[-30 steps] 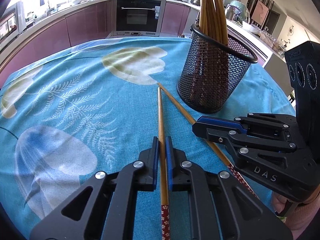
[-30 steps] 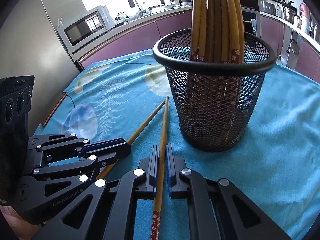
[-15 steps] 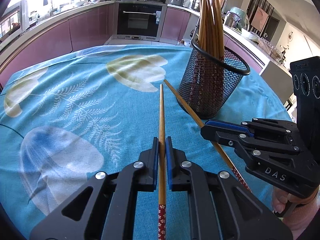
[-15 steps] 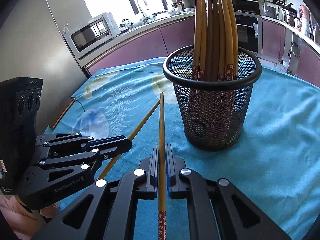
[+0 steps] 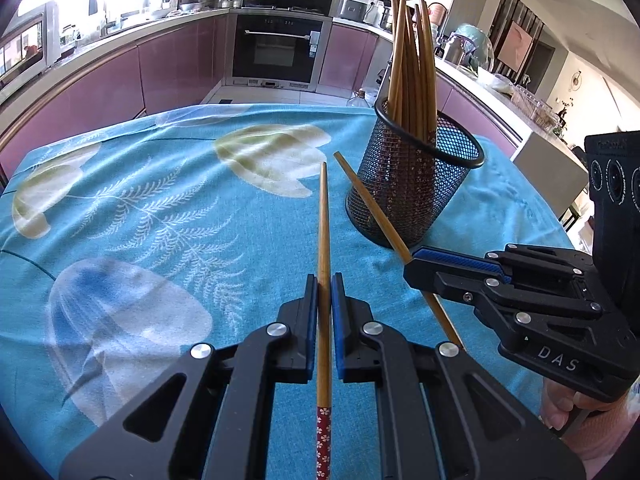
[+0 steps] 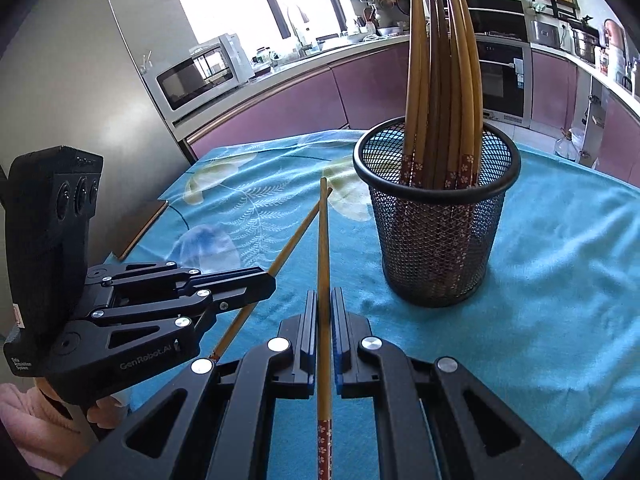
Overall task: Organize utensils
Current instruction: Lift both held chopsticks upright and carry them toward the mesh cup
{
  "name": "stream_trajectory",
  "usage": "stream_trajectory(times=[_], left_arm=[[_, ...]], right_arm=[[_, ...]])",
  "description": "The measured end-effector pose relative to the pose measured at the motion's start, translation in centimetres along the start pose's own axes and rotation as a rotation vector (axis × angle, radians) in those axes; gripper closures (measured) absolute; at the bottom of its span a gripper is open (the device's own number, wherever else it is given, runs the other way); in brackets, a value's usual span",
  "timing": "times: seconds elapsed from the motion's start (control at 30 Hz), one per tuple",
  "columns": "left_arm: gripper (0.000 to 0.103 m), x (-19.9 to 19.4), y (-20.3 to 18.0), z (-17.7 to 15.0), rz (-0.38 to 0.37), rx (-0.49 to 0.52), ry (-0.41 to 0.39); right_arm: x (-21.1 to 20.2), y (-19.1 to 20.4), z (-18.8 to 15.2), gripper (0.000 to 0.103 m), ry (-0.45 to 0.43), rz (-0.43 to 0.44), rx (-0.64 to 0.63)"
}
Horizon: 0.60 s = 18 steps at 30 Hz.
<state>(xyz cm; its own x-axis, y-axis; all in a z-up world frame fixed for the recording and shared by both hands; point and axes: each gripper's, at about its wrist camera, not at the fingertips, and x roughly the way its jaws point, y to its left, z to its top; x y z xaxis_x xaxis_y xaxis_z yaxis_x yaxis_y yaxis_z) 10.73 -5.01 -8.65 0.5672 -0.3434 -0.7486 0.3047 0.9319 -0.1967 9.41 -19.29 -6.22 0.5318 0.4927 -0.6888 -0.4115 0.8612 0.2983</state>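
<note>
My left gripper (image 5: 324,280) is shut on a wooden chopstick (image 5: 323,224) with a red flowered end, held above the table and pointing forward. My right gripper (image 6: 324,294) is shut on a second such chopstick (image 6: 322,240). Each gripper shows in the other's view: the right one (image 5: 424,258) with its chopstick (image 5: 372,210), the left one (image 6: 264,282) with its chopstick (image 6: 294,240). A black mesh holder (image 6: 436,232) stands ahead to the right with several chopsticks (image 6: 440,80) upright in it; it also shows in the left wrist view (image 5: 412,188).
The table carries a blue cloth (image 5: 140,220) with leaf and flower prints. Kitchen counters, an oven (image 5: 280,50) and a microwave (image 6: 196,74) lie beyond the table's far edge.
Both grippers have risen and drawn back from the holder, each lifting its chopstick off the cloth. The holder now looks smaller and lower in both views.
</note>
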Motion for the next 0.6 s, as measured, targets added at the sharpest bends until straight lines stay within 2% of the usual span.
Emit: stream_trajectory(times=[0.6], left_arm=[[0.095,-2.7,-0.7,0.8,-0.022,0.012,-0.061]], right_arm=[[-1.7,1.2,0.8,0.097,-0.065,0.012,-0.016]])
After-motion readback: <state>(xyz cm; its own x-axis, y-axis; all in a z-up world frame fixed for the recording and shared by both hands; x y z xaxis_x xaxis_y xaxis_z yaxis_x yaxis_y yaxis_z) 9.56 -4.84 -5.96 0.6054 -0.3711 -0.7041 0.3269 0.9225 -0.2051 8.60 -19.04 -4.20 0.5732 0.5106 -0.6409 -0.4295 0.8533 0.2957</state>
